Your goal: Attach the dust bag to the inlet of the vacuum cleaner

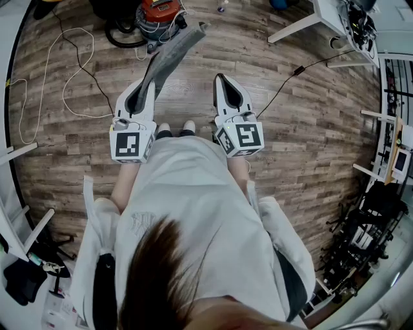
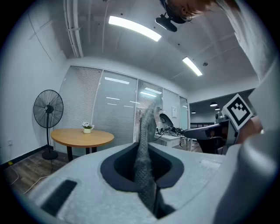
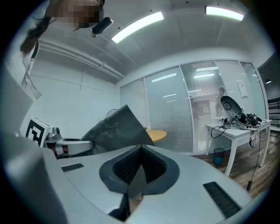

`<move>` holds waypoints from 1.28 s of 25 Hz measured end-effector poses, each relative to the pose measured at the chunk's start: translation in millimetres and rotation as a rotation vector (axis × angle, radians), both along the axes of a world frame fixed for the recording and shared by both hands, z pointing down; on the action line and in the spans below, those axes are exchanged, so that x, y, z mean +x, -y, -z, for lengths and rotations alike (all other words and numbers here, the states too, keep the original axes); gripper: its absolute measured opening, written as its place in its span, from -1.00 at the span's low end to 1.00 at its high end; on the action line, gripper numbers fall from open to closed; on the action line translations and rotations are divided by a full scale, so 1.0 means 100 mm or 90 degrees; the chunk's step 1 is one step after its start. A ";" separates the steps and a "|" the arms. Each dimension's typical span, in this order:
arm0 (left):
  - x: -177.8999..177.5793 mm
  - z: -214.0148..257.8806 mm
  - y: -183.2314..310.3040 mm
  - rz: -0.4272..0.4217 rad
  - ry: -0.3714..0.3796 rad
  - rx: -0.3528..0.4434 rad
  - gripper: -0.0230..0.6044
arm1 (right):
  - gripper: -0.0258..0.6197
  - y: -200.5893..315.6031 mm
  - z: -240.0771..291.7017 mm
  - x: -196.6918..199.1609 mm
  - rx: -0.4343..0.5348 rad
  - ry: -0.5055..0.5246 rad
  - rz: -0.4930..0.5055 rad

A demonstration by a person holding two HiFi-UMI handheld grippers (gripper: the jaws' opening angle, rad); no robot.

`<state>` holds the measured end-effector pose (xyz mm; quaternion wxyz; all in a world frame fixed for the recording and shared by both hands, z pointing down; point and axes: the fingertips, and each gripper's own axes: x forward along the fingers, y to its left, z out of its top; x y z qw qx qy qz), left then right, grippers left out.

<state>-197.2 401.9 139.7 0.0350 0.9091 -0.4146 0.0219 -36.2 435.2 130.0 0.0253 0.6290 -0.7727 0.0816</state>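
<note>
Dust bag gripped in left tongs; right tongs clenched, empty. Likely next: approach vacuum cleaner, locate inlet.

Vacuum cleaner partly beyond head view's top edge, inlet indiscernible.

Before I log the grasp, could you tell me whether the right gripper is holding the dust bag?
No, the dust bag sticks out of the left gripper's jaws, while the right gripper is shut and empty.
</note>
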 end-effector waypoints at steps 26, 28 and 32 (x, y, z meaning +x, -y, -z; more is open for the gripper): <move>0.37 -0.02 -0.35 0.073 -0.010 -0.016 -0.80 | -0.91 -0.46 0.00 0.58 0.032 0.016 0.065; 0.39 0.00 -0.35 0.080 -0.010 -0.014 -0.80 | -0.91 -0.47 -0.01 0.66 0.033 0.011 0.061; 0.44 -0.01 -0.30 0.085 -0.010 -0.024 -0.80 | -0.91 -0.41 0.01 0.75 0.036 0.007 0.057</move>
